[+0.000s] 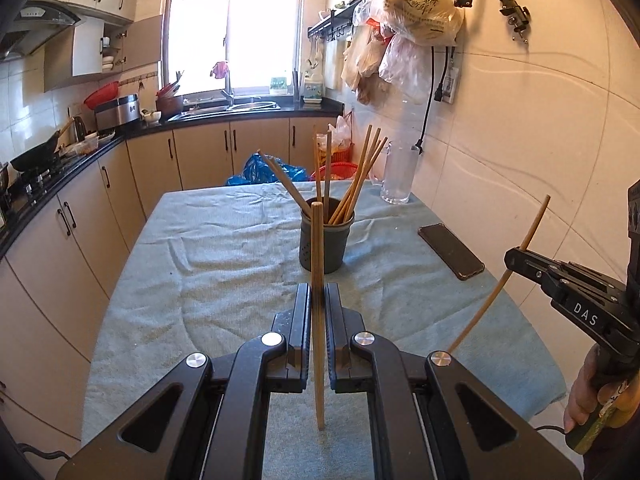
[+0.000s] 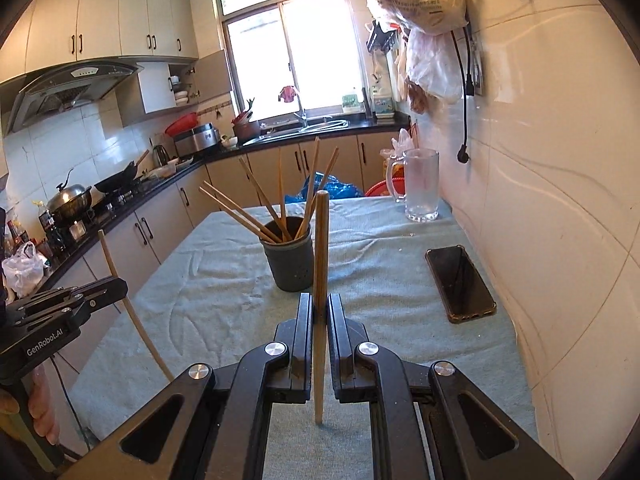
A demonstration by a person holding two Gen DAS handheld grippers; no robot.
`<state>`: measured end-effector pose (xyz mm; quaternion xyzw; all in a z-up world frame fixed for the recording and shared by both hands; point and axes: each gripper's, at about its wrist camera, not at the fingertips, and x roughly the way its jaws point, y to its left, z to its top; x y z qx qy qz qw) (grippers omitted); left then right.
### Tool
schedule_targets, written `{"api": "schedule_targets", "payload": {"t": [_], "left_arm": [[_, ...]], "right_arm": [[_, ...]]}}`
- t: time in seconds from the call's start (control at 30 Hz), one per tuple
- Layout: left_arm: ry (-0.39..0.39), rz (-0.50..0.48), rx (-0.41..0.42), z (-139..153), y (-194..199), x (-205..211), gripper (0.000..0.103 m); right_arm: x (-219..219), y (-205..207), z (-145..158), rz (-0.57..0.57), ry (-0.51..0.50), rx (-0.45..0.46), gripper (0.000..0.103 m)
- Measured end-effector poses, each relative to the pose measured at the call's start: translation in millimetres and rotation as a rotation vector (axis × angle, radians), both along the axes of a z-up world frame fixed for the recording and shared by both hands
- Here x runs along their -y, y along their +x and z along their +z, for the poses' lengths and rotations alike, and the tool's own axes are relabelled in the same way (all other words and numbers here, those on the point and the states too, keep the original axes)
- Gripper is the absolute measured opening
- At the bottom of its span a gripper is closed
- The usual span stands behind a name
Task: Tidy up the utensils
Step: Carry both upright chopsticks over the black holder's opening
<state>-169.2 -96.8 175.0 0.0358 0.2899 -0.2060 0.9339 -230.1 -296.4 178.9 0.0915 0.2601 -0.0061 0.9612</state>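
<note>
A dark grey utensil holder (image 1: 326, 242) (image 2: 289, 262) stands mid-table with several wooden chopsticks leaning out of it. My left gripper (image 1: 318, 296) is shut on one wooden chopstick (image 1: 317, 248), held nearly upright just short of the holder. My right gripper (image 2: 320, 306) is shut on another wooden chopstick (image 2: 321, 240), also upright and in front of the holder. In the left wrist view the right gripper (image 1: 514, 258) shows at the right edge with its chopstick (image 1: 486, 304) tilted. In the right wrist view the left gripper (image 2: 116, 286) shows at the left with its chopstick (image 2: 138, 330).
A light blue towel (image 1: 224, 264) covers the table. A black phone (image 1: 450, 251) (image 2: 460, 282) lies at the right near the tiled wall. A glass mug (image 1: 398, 174) (image 2: 421, 184) stands at the far right corner. Kitchen counters run along the left and back.
</note>
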Motion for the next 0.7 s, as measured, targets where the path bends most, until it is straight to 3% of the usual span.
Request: {"api": "schedule_targets", "payload": {"t": [0.7], "left_arm": [[0.084,0.011,-0.006,16.8,24.0,15.5,0.006]], "right_arm": [[0.2,13.8,26.6,-0.003,-0.013,0.026,0.008]]}}
